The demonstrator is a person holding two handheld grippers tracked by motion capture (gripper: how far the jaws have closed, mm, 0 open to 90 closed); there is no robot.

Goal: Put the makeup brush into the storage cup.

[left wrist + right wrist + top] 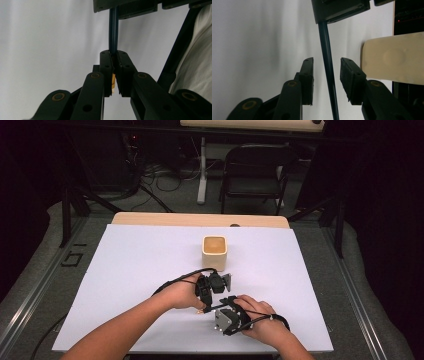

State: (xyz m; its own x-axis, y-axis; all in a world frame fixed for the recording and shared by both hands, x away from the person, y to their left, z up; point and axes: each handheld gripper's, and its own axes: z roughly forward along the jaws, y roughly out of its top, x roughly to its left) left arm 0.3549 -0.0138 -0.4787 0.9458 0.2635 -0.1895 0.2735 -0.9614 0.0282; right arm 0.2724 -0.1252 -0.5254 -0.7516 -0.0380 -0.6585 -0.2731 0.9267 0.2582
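The left gripper (113, 56) is clamped on a thin dark rod (113, 30) with a tan end. The right gripper (325, 62) is spread, its jaws straddling the rod without touching, near the tan square cup (214, 251) on the white table sheet (125, 270)

No readable text, label, brand, number or sign is showing anywhere: the cream cup (215, 252), the white table cover (125, 270) and both grippers' black jaws are all showing plain, unmarked surfaces
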